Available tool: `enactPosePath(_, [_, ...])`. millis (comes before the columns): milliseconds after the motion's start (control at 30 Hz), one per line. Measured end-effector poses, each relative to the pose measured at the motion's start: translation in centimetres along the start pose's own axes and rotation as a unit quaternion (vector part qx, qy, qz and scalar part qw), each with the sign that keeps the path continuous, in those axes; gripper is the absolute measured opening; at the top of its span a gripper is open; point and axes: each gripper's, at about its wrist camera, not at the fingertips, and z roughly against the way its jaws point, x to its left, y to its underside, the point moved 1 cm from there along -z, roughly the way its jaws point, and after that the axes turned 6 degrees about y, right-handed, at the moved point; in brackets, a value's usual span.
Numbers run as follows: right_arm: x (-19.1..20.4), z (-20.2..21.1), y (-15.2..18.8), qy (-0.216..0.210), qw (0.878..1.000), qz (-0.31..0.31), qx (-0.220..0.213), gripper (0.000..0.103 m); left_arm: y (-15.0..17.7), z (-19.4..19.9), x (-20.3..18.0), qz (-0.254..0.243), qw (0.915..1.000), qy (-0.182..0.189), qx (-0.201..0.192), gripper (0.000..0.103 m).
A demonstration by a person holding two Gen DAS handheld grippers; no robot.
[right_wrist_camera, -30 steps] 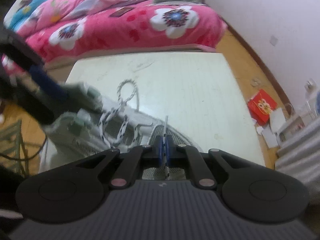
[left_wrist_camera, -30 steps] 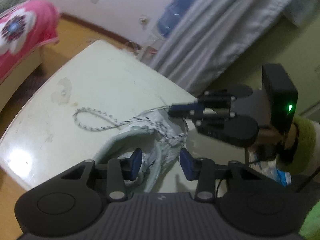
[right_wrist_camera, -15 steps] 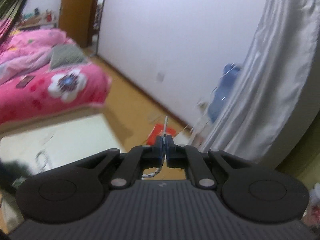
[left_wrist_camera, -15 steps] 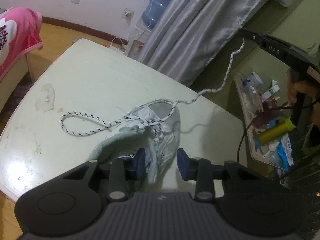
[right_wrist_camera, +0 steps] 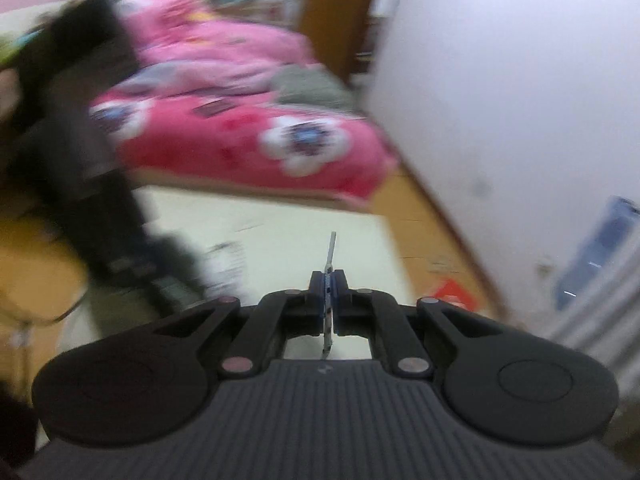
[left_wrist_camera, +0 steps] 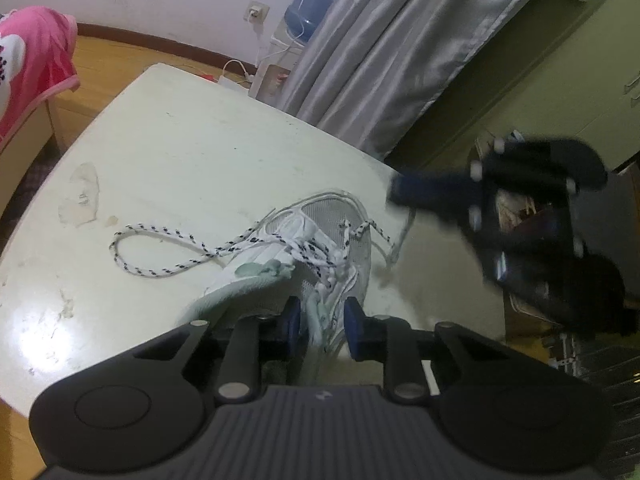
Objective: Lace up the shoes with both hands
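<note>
Two sets of jaws: left gripper (left_wrist_camera: 320, 320) narrow, closing around the shoe (left_wrist_camera: 320, 248) tongue; right gripper (right_wrist_camera: 328, 280) pinching the lace (right_wrist_camera: 329, 300).

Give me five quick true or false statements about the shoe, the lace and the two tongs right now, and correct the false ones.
1. The shoe lies on the pale table. True.
2. The right tongs stand wide open and empty. False: they are shut on the lace end, whose tip pokes out past the pads.
3. The left tongs straddle part of the shoe's upper. True: the jaws are closing with the fabric between them.
4. The other lace end is rolled into a tight ball inside the shoe. False: it lies in a loose loop on the table beside the shoe.
5. The bedding behind the table is plain blue. False: it is pink with flower prints.
</note>
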Motion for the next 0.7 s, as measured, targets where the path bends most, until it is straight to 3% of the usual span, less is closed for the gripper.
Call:
enactPosePath(100, [1.3, 0.2, 0.4, -0.056, 0.998, 0.038, 0.002, 0.002, -0.1, -0.5, 0.2, 0.006, 0.9998, 0.017, 0.0, 0.021])
enactPosePath(233, [1.9, -0.3, 0.8, -0.093, 0.992, 0.085, 0.011, 0.002, -0.1, -0.9, -0.1, -0.013, 0.9997, 0.017, 0.009, 0.021])
enactPosePath(500, [1.9, 0.1, 1.1, -0.134, 0.979, 0.151, 0.001, 0.002, 0.3, -0.9, -0.2, -0.036, 0.9989, 0.03, 0.008, 0.019])
enactPosePath(700, [1.9, 0.9, 1.4, -0.161, 0.973, 0.165, -0.001, 0.002, 0.6, -1.2, -0.3, -0.072, 0.9968, 0.033, 0.01, 0.016])
